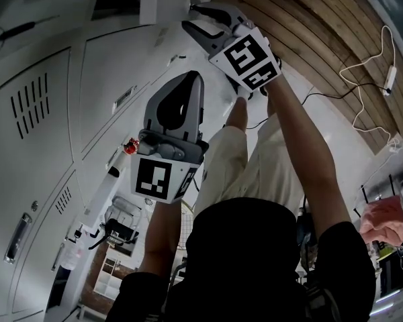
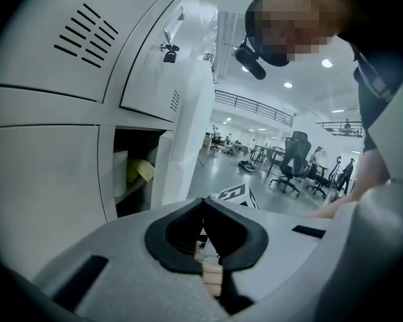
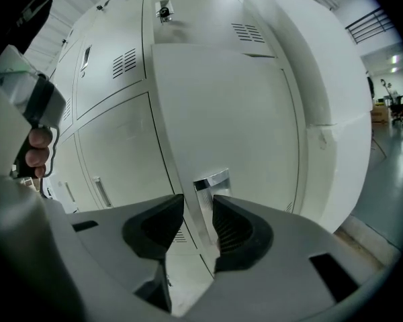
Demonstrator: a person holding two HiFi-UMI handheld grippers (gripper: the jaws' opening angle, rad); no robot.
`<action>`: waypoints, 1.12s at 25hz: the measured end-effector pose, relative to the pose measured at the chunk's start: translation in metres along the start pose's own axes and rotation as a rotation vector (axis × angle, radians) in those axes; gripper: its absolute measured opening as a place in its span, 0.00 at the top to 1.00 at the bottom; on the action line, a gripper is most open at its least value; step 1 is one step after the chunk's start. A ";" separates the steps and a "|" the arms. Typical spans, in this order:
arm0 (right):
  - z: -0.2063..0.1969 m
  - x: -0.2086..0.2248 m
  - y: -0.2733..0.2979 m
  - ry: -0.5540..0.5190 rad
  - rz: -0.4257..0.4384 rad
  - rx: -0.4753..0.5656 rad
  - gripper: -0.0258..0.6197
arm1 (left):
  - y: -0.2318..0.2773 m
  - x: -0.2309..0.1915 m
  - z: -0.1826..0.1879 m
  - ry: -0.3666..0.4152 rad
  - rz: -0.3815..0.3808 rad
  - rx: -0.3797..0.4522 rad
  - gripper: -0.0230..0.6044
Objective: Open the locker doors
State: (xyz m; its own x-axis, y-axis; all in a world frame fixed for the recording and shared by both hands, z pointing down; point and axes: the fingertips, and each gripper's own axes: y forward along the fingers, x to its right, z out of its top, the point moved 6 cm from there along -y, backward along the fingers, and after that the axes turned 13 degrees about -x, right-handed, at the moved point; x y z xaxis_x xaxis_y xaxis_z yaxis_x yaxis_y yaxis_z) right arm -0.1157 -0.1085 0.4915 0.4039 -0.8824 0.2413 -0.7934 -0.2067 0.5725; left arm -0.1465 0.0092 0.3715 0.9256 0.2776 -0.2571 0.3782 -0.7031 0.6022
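Observation:
A bank of white lockers (image 1: 47, 133) fills the left of the head view. My right gripper (image 1: 196, 13) reaches up to a locker door (image 3: 228, 113). In the right gripper view a chrome handle (image 3: 210, 180) at that door's edge sits between the jaws of the right gripper (image 3: 199, 203), close to the right pad, with a slim gap at the left pad. My left gripper (image 1: 191, 78) hangs lower, away from the lockers, its jaws shut on nothing. In its own view the left gripper (image 2: 203, 201) points past a locker compartment (image 2: 131, 173) that stands open with a yellow thing (image 2: 141, 171) inside.
A white pillar (image 3: 316, 72) stands right of the lockers. A latch (image 2: 168, 51) hangs on an upper door. White cables (image 1: 371, 92) run over wooden boards at the right. Another person's hand (image 1: 386, 221) shows at the right edge. Office chairs (image 2: 292, 163) stand farther off.

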 end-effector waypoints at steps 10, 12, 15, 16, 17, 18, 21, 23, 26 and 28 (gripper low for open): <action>-0.010 0.010 -0.018 0.002 0.016 -0.018 0.74 | 0.010 0.012 0.008 0.024 -0.017 -0.017 0.93; -0.012 0.013 -0.023 0.002 0.008 -0.020 0.74 | 0.013 0.015 0.012 0.023 -0.025 -0.009 0.93; -0.015 0.016 -0.031 -0.003 -0.012 -0.026 0.74 | 0.018 0.020 0.017 0.028 -0.032 0.000 0.93; -0.016 0.018 -0.034 -0.005 -0.019 -0.029 0.74 | 0.020 0.021 0.018 0.035 -0.031 0.006 0.93; -0.017 0.019 -0.036 -0.006 -0.024 -0.032 0.74 | 0.021 0.022 0.019 0.041 -0.032 0.011 0.93; -0.019 0.020 -0.039 -0.005 -0.029 -0.035 0.74 | 0.023 0.025 0.020 0.041 -0.034 0.010 0.93; -0.023 0.025 -0.048 0.005 -0.041 -0.042 0.74 | 0.028 0.033 0.024 0.027 -0.047 -0.008 0.93; -0.025 0.029 -0.055 0.016 -0.050 -0.043 0.74 | 0.032 0.037 0.028 0.031 -0.049 0.001 0.93; -0.030 0.035 -0.064 0.033 -0.053 -0.043 0.76 | 0.036 0.042 0.032 0.037 -0.046 0.014 0.93; -0.032 0.039 -0.069 0.040 -0.055 -0.042 0.77 | 0.039 0.046 0.035 0.034 -0.044 0.017 0.93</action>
State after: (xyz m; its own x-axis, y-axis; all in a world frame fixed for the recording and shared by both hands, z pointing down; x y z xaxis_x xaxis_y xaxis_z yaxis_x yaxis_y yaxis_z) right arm -0.0308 -0.1148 0.4865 0.4648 -0.8524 0.2395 -0.7502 -0.2355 0.6178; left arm -0.0893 -0.0279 0.3562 0.9082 0.3306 -0.2566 0.4183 -0.7007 0.5780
